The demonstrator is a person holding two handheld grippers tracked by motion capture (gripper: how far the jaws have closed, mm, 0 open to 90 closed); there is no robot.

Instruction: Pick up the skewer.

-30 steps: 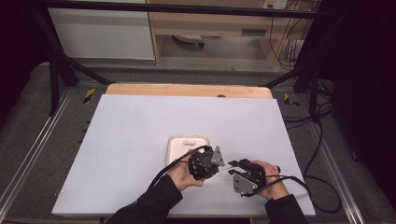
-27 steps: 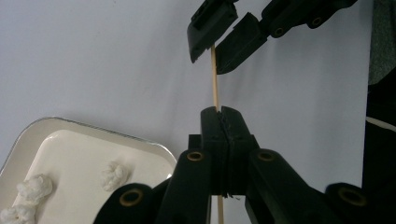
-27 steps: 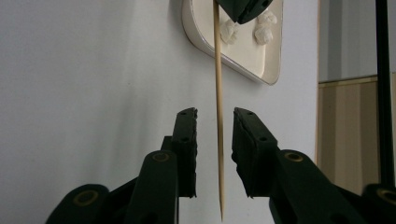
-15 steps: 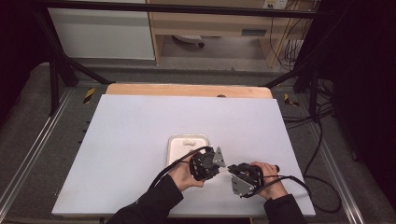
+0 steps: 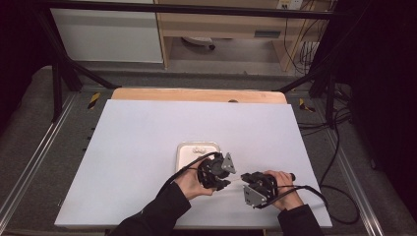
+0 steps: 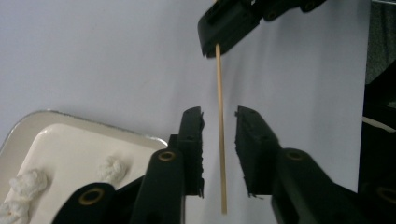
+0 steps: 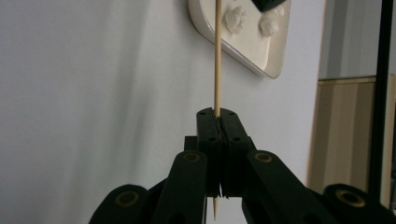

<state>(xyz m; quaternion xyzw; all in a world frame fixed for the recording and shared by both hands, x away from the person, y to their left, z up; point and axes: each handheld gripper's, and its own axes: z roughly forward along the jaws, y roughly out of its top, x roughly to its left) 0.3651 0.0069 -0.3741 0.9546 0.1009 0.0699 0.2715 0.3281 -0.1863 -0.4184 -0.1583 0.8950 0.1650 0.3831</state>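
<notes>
A thin wooden stick (image 6: 219, 79) spans the short gap between my two grippers, just in front of a white tray (image 5: 184, 147). My right gripper (image 7: 218, 112) is shut on one end of the stick (image 7: 217, 56), which runs on toward the tray (image 7: 252, 60). My left gripper (image 6: 219, 112) has just been opening. Its jaws now stand apart on either side of the stick without touching it. In the left gripper view the right gripper (image 6: 217, 44) pinches the stick's far end. From above, the left gripper (image 5: 227, 179) faces the right gripper (image 5: 245, 182) at the table's near edge.
White fluffy lumps (image 6: 112, 168) lie in the tray, at its far end in the high view (image 5: 199, 149). A wooden board (image 5: 196, 95) borders the table's far edge. Cables trail from the right hand (image 5: 314, 189) off the table's right side.
Both hands keep their places near the tray's front edge. At this distance the high view shows no clear difference.
</notes>
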